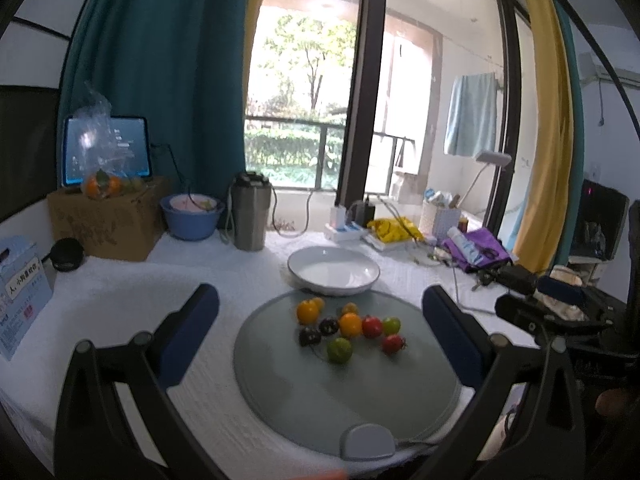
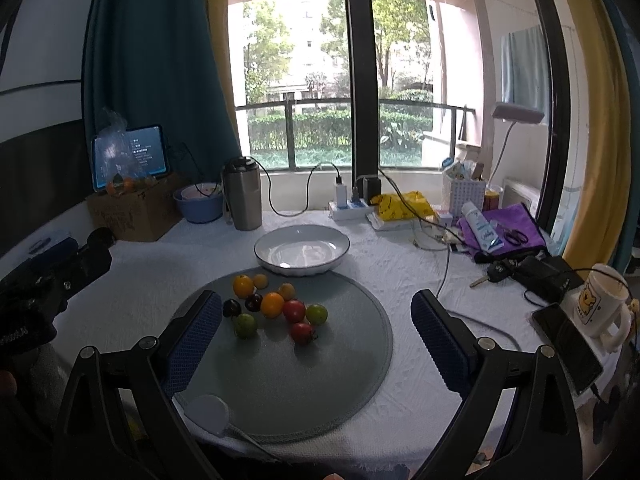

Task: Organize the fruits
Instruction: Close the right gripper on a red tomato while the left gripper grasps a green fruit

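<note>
Several small tomatoes, orange (image 1: 350,325), red (image 1: 372,326), green (image 1: 339,350) and dark purple (image 1: 309,336), lie clustered on a round grey mat (image 1: 304,396). An empty white plate (image 1: 333,269) sits just behind the mat. In the right wrist view the same cluster (image 2: 273,304), mat (image 2: 320,376) and plate (image 2: 301,249) show. My left gripper (image 1: 320,328) is open and empty, held above the mat in front of the fruit. My right gripper (image 2: 316,332) is open and empty, also short of the fruit.
A steel tumbler (image 2: 242,194), blue bowl (image 2: 199,201), cardboard box with tablet (image 2: 132,208) stand at the back left. A power strip (image 2: 348,205), yellow bag (image 2: 402,205), purple cloth (image 2: 504,232), keys (image 2: 490,274), phone (image 2: 568,344) and mug (image 2: 600,306) crowd the right.
</note>
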The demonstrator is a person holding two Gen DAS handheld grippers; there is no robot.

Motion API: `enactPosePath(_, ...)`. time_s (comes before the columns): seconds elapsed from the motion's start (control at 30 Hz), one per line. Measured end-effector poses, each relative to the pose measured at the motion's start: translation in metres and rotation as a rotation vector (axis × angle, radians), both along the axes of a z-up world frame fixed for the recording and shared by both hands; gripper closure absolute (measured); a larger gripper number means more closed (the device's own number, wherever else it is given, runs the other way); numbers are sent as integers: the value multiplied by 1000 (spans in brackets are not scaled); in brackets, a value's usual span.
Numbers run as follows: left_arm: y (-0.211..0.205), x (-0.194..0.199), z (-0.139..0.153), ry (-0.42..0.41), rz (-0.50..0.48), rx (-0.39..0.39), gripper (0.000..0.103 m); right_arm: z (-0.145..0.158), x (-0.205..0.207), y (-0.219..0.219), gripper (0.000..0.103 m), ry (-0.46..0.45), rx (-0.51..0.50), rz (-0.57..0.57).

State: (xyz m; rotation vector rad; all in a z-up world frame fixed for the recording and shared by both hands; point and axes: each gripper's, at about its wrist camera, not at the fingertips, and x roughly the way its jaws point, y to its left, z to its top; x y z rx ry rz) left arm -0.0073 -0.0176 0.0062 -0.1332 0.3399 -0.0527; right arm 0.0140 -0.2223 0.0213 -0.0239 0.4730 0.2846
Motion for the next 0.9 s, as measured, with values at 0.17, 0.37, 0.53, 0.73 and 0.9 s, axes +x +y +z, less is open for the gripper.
enactPosePath(0.17, -3, 17, -19, 76, -12, 4, 1, -18, 15, -4, 6, 50, 4, -8)
enactPosePath(0.37, -11, 41, -49, 183, -35, 12, 1, -41, 38, -6, 6, 108, 7, -7)
enactPosePath(0.53, -18, 60, -70, 257, -51, 30, 6, -57, 57, -5, 7, 161, 10, 13)
enactPosePath(0.73, -26, 85, -91, 336, -96, 41, 17, -74, 76, -2, 12, 233, 18, 44)
enactPosePath(0.9, -36, 103, -104, 397, -149, 57, 37, -86, 90, 4, 27, 296, 33, 92)
